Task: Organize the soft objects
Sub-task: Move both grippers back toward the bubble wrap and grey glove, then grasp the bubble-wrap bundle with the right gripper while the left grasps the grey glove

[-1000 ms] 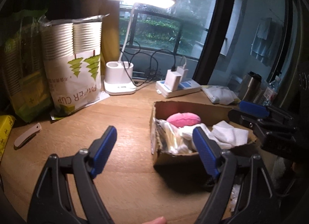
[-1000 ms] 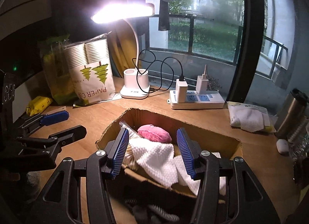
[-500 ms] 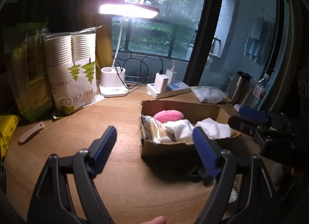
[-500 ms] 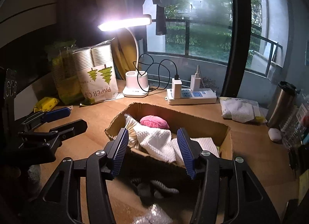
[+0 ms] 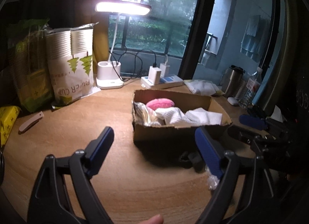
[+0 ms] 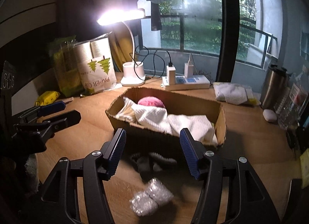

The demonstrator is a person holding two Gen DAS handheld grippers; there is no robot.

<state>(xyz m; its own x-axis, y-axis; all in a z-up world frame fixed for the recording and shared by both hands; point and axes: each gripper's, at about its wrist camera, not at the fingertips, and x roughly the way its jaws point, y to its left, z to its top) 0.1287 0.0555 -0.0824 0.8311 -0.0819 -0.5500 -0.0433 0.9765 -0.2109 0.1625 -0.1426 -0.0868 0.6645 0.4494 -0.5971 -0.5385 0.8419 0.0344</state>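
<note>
A cardboard box (image 5: 170,134) (image 6: 220,121) sits mid-table holding a pink plush (image 5: 160,104) (image 6: 151,102), white cloths (image 5: 195,116) (image 6: 173,121) and a clear plastic packet (image 5: 142,112) (image 6: 125,110). In front of the box lie a dark coiled object (image 6: 152,161) and a crinkly silver packet (image 6: 150,197) (image 5: 212,181). My left gripper (image 5: 154,152) is open and empty, in front of the box. My right gripper (image 6: 152,150) is open and empty, above the dark object.
A lit desk lamp (image 5: 110,75), a bag of paper cups (image 5: 71,69), green bags (image 5: 29,65), a power strip (image 5: 164,81), a folded cloth packet (image 6: 233,93), a steel tumbler (image 6: 274,86) and a white knife handle (image 5: 30,121) ring the wooden table (image 5: 77,119).
Both grippers have pulled back from the box, which now looks farther away. The dark object and silver packet in front of the box have come into view.
</note>
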